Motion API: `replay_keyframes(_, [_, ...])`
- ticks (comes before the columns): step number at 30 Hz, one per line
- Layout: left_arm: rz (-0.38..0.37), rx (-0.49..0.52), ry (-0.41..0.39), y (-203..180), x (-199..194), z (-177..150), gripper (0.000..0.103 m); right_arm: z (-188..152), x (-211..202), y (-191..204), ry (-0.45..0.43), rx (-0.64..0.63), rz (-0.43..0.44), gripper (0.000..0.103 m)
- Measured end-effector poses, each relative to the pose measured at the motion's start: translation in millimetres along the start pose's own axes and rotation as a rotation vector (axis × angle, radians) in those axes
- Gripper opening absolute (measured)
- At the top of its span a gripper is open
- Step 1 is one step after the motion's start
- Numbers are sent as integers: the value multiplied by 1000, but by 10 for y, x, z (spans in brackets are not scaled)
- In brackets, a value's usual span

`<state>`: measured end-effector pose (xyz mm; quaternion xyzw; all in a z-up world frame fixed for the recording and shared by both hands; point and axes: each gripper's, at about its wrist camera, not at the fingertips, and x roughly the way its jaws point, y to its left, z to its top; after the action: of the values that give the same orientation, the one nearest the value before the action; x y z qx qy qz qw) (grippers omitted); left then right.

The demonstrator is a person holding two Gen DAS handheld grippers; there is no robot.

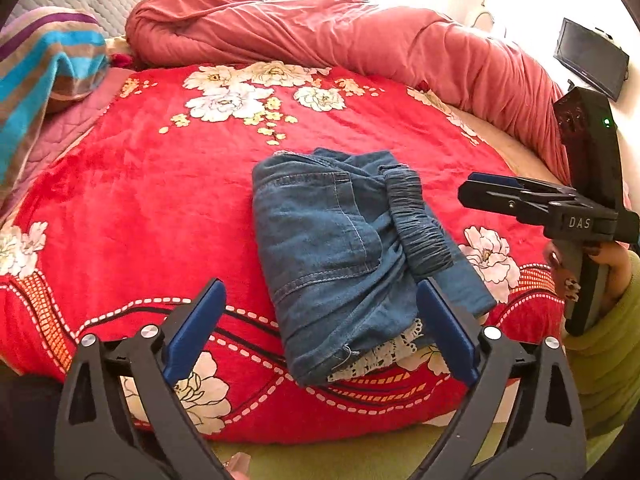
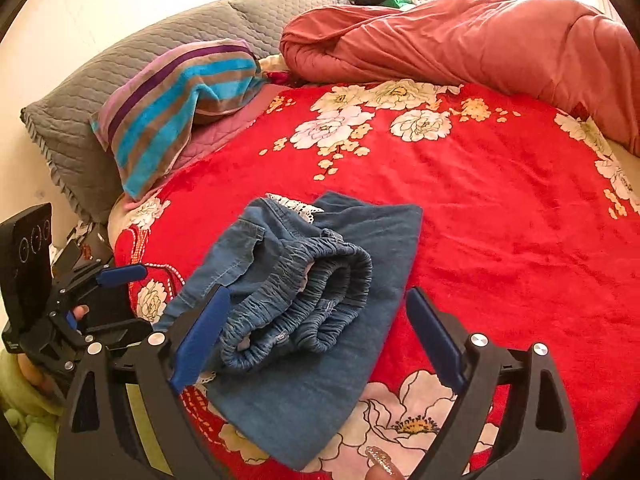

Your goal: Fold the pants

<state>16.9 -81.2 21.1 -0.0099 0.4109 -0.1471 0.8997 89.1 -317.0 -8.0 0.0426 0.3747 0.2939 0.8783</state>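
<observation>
The folded denim pants lie on the red flowered blanket of the bed, near its front edge. In the left wrist view the left gripper has its jaws spread wide and released, nothing pressed between them; the bundle's near end sits between and just beyond them, with white lace trim peeking out low by the right-hand jaw. This view alone shows a dark screen far off to the right. The right wrist view shows the right gripper, jaws likewise released and apart, with the gathered elastic waistband lying just ahead between them. Only here are the grey quilted pillows seen in full, beyond the left-hand jaw. Both views catch the striped towel and the rolled pink duvet far ahead.
</observation>
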Motion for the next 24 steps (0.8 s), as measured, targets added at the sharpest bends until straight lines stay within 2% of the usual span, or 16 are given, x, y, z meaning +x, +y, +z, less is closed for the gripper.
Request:
replay_keyframes(9, [34, -47, -22, 139, -83, 17, 93, -29, -182, 100, -31, -36, 13, 89])
replay_keyframes(15, [71, -115, -10, 434, -42, 102, 93, -165, -254, 530, -1, -220, 84, 89])
replay_keyframes(16, [81, -119, -9, 470, -18, 135, 87, -198, -249, 615, 9, -250, 91, 86])
replay_keyframes(17, [80, -122, -3, 495, 10, 169, 74, -251, -231, 721, 24, -294, 102, 78])
replay_keyframes(18, [62, -123, 7, 508, 47, 208, 66, -306, -197, 826, 45, -337, 115, 73])
replay_keyframes(19, [34, -128, 20, 514, 93, 248, 56, -350, -168, 909, 58, -368, 121, 64])
replay_keyframes(20, [1, -131, 38, 506, 157, 293, 52, -404, -121, 1002, 72, -412, 125, 57])
replay_keyframes(22, [-29, -130, 63, 469, 259, 354, 51, -496, 1, 1179, 100, -505, 113, 47])
replay_keyframes(24, [-50, -131, 88, 430, 380, 421, 51, -553, 105, 1315, 110, -590, 90, 43])
